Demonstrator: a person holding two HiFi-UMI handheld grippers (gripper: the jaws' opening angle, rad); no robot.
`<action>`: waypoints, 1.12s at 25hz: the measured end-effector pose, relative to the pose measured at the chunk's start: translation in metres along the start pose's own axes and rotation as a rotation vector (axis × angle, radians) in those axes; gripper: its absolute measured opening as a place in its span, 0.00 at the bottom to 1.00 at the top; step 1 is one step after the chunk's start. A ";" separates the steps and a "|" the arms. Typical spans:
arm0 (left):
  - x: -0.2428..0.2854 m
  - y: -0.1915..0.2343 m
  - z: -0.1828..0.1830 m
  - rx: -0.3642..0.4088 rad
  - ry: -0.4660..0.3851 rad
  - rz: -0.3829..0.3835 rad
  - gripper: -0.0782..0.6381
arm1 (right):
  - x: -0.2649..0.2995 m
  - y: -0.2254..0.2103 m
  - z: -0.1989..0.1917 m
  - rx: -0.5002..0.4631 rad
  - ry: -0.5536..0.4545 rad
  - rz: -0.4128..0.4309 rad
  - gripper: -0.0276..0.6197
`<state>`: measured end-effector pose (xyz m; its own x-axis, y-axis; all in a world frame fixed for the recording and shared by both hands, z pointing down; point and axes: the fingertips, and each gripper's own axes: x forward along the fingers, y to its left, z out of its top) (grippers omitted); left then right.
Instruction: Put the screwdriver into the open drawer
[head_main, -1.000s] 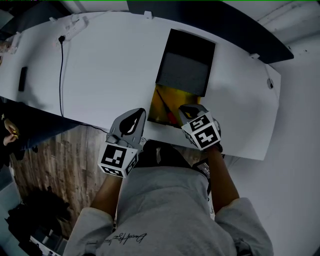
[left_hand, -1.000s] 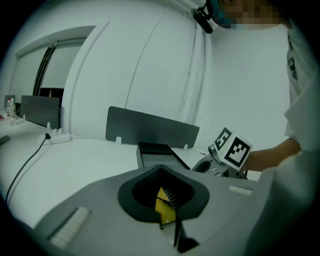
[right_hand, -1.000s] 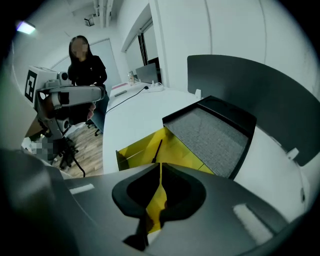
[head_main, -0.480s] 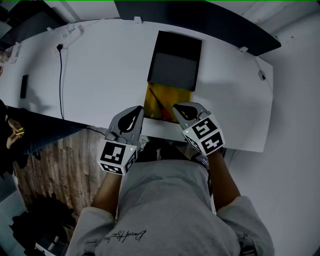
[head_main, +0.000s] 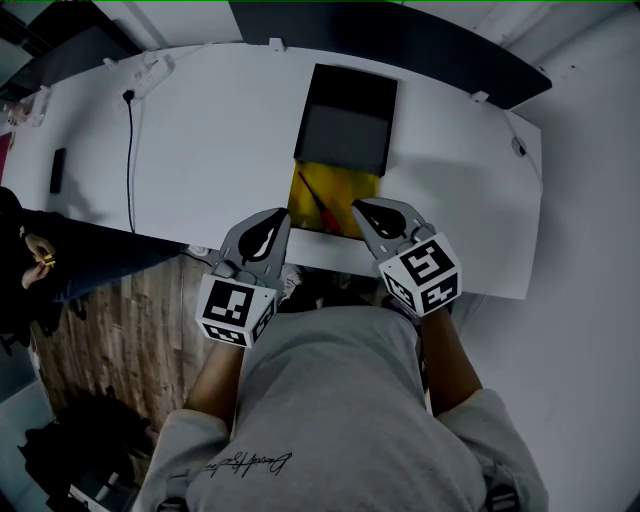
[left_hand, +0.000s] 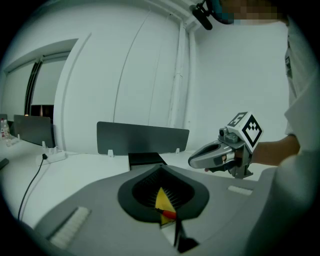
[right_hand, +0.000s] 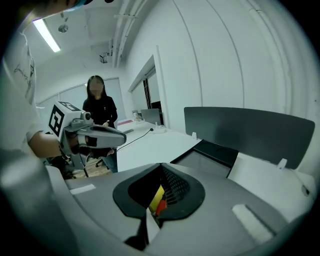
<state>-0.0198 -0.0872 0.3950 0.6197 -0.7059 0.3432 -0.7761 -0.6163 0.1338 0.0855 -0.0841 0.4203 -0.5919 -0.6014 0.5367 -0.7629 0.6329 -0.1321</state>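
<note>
screwdriver (head_main: 318, 205) lay inside the open drawer (head_main: 350, 188), flat on the yellow lining (head_main: 340, 180). the drawer stood pulled out toward the person from the black cabinet (head_main: 345, 120) on the white desk (head_main: 200, 150). judged: placing step done, tool at rest and touched by nothing.

orientation: in the head view the long axis ran diagonally across the drawer floor, with the dark shaft toward the far left corner and the red handle toward the near right. the handle end therefore lay nearest the right claw (head_main: 360, 208). this fits a release from that side, though that is an inference only.

right claw: jaws pressed together and empty. in its own view only the yellow lining and a bit of red handle showed through the gap behind the tips.

left claw (head_main: 280, 218): jaws likewise together and empty, with the same yellow and red seen past them.

both claws hung over the near edge of the desk, one either side of the drawer front and apart from the tool. judged: held there to stay clear of the drawer, with nothing left to carry.
</note>
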 end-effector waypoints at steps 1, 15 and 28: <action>-0.002 -0.001 0.001 0.005 -0.004 0.002 0.11 | -0.002 0.000 0.001 0.007 -0.010 -0.002 0.06; -0.014 -0.006 0.007 -0.007 -0.031 0.022 0.11 | -0.009 0.014 0.012 0.023 -0.060 0.020 0.06; -0.015 -0.006 0.006 -0.005 -0.033 0.025 0.11 | -0.004 0.019 0.006 0.016 -0.035 0.033 0.06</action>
<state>-0.0243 -0.0749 0.3833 0.6034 -0.7323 0.3156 -0.7920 -0.5965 0.1302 0.0713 -0.0726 0.4105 -0.6252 -0.5975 0.5020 -0.7469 0.6447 -0.1628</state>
